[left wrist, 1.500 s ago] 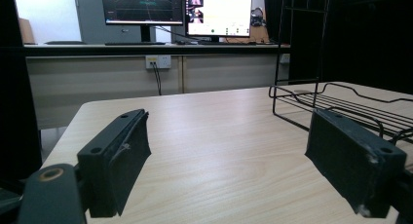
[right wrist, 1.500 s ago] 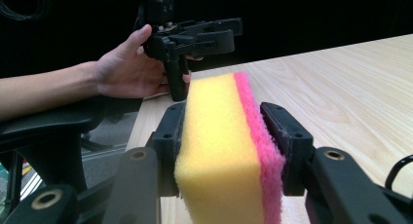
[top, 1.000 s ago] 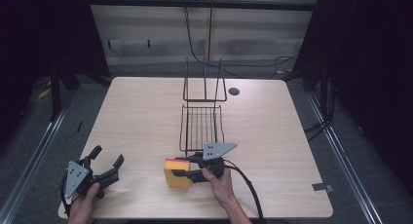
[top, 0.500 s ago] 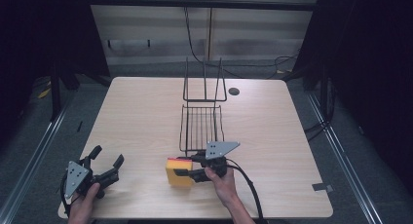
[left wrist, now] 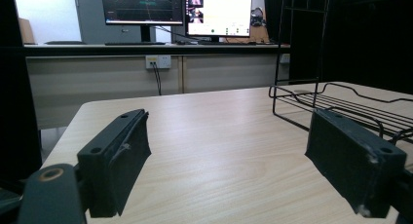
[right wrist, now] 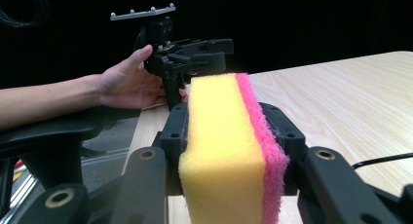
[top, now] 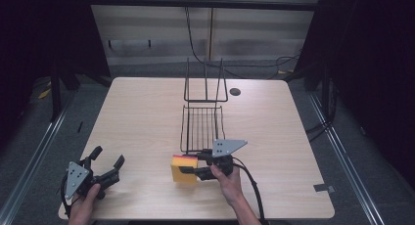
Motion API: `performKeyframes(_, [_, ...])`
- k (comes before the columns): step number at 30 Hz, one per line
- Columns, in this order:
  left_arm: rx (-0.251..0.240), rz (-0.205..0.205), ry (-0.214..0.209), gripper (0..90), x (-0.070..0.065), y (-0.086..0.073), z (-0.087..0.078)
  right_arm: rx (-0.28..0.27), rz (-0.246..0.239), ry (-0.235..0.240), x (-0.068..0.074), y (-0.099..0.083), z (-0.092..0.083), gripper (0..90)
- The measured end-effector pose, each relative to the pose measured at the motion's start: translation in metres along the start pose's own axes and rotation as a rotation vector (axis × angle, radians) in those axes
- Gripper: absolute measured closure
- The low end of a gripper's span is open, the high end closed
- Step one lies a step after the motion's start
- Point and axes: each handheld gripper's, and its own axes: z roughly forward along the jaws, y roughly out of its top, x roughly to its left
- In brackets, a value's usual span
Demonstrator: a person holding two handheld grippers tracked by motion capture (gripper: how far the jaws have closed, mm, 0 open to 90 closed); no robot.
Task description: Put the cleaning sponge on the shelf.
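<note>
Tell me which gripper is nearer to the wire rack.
Right. The right gripper, shut on the sponge, sits just off the wire rack at its near end; the left gripper stands open toward the table's near left corner.

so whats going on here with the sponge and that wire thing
A person at a wooden table holds a gripper in each hand. The right gripper is shut on a yellow sponge with a pink scrub side, holding it just in front of the near end of a black wire rack. The sponge is not in the rack yet. The left gripper rests open near the table's near left corner, with nothing between its jaws.
</note>
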Motion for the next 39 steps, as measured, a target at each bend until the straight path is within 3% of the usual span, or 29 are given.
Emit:
performKeyframes(24, [0.003, 0.003, 0.000, 15.6, 0.000, 0.000, 0.000, -0.014, -0.022, -0.042, -0.014, 0.026, -0.031, 59.4])
performKeyframes(39, [0.001, 0.002, 0.000, 15.6, 0.000, 0.000, 0.000, 0.019, -0.029, -0.075, -0.031, 0.042, -0.040, 59.4])
